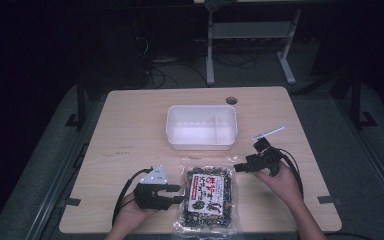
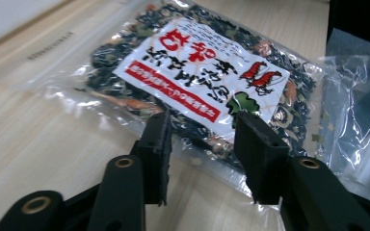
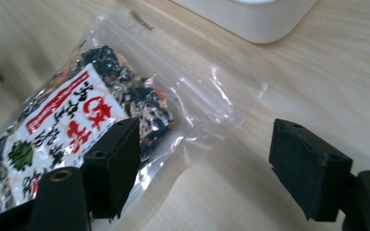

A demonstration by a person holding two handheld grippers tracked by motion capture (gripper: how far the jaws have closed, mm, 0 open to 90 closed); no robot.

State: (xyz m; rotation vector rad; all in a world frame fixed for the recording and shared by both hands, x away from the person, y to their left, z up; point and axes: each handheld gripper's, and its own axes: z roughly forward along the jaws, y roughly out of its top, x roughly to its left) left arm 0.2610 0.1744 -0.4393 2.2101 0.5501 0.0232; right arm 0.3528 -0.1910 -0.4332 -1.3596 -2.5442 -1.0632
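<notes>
Lying flat at the near edge of the table (image 1: 130, 115), the clear packet (image 1: 209, 196) is easy to take from both sides — left gripper (image 1: 172, 194) jaws partly apart, straddling its near edge without pinching; right gripper (image 1: 238, 167) jaws wide, one over the clear top corner, gripping nothing. Beyond stands the white bin (image 1: 201, 127), probably its destination.

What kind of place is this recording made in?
Probably a lab or workshop: a bare wooden table with a cable hole, loose cables on the floor behind, and a metal desk frame in a dark room.
</notes>
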